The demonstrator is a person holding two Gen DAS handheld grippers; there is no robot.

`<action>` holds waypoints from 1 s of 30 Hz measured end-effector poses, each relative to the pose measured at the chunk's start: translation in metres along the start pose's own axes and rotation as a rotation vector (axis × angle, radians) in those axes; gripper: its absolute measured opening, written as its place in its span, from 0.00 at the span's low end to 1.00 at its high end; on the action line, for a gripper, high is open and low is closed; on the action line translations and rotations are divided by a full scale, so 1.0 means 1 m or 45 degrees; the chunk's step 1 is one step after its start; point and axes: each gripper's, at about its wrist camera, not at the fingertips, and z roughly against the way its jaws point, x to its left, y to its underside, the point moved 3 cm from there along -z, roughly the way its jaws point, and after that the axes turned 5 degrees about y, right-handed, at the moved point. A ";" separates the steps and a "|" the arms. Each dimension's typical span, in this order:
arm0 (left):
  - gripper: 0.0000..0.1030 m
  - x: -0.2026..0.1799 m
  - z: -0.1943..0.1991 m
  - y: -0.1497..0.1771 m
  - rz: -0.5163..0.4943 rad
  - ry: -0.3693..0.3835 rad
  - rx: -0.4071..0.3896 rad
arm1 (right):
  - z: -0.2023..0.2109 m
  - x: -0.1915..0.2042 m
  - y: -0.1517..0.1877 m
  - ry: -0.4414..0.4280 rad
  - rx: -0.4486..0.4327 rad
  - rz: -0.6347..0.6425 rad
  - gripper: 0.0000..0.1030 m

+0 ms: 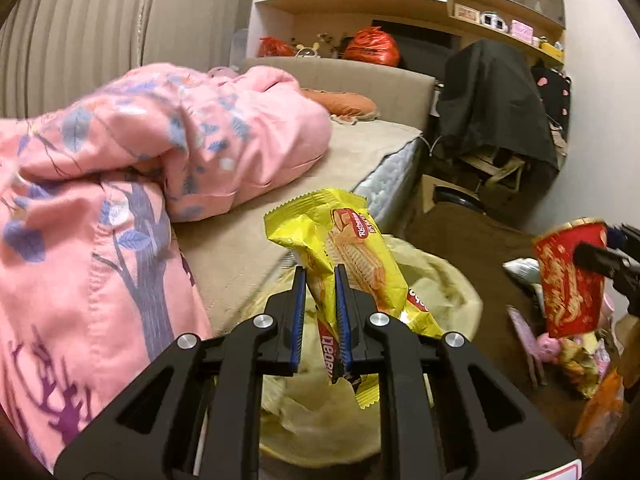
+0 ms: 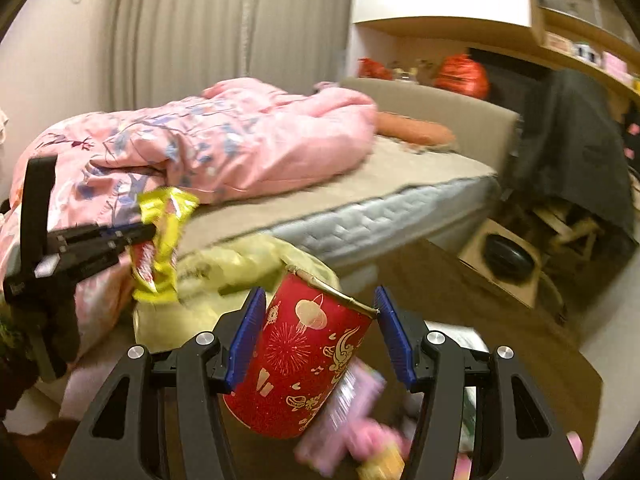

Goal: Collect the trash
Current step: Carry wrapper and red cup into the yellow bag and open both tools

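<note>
Carry-to-bag step, judged. A yellow biscuit wrapper (image 1: 340,248) is clamped in the left gripper (image 1: 322,304), its long axis running up and forward out of the pads, with the crimped end uppermost. A red paper cup (image 2: 300,364) is held in the right gripper (image 2: 320,336), tilted, rim up and away. A pale yellow bag (image 1: 448,292) lies below and ahead of both, beside the bed (image 1: 248,248). Next move, judged: each piece is to be brought over the bag's mouth and released.

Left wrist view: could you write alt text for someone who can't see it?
The left gripper pinches a yellow biscuit wrapper above an open pale yellow bag beside a bed with a pink floral quilt. At right, the right gripper holds a red paper cup.
</note>
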 end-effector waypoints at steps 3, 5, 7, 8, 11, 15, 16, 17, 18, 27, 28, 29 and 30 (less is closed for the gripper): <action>0.13 0.012 -0.028 0.006 0.027 0.007 0.040 | -0.036 0.009 -0.010 -0.111 0.032 -0.016 0.51; 0.13 0.014 -0.044 0.014 0.011 0.023 0.084 | -0.067 0.019 -0.014 -0.189 0.081 -0.002 0.51; 0.13 0.012 -0.058 0.023 -0.014 0.068 0.154 | -0.091 0.029 -0.013 -0.229 0.129 0.043 0.51; 0.13 0.009 -0.065 0.030 -0.030 0.110 0.197 | -0.105 0.033 -0.011 -0.251 0.160 0.064 0.51; 0.13 -0.001 -0.081 0.040 -0.096 0.185 0.296 | -0.140 0.036 -0.006 -0.263 0.250 0.084 0.51; 0.13 -0.007 -0.103 0.040 -0.183 0.167 0.344 | -0.171 0.023 -0.003 -0.221 0.296 0.014 0.51; 0.13 -0.007 -0.108 0.038 -0.192 0.144 0.345 | -0.175 0.019 -0.003 -0.218 0.298 -0.012 0.51; 0.13 -0.005 -0.114 0.036 -0.193 0.120 0.348 | -0.176 0.017 -0.003 -0.222 0.296 -0.035 0.51; 0.13 -0.003 -0.119 0.035 -0.190 0.100 0.349 | -0.177 0.016 -0.003 -0.227 0.291 -0.049 0.51; 0.12 0.022 -0.140 0.035 -0.083 0.035 0.359 | -0.194 0.034 0.012 -0.284 0.354 0.016 0.51; 0.12 0.023 -0.138 0.036 -0.074 0.044 0.358 | -0.195 0.035 0.014 -0.288 0.363 0.020 0.51; 0.12 0.023 -0.136 0.037 -0.067 0.057 0.356 | -0.196 0.037 0.015 -0.293 0.372 0.025 0.51; 0.12 0.025 -0.133 0.037 -0.058 0.072 0.355 | -0.197 0.038 0.016 -0.295 0.378 0.029 0.51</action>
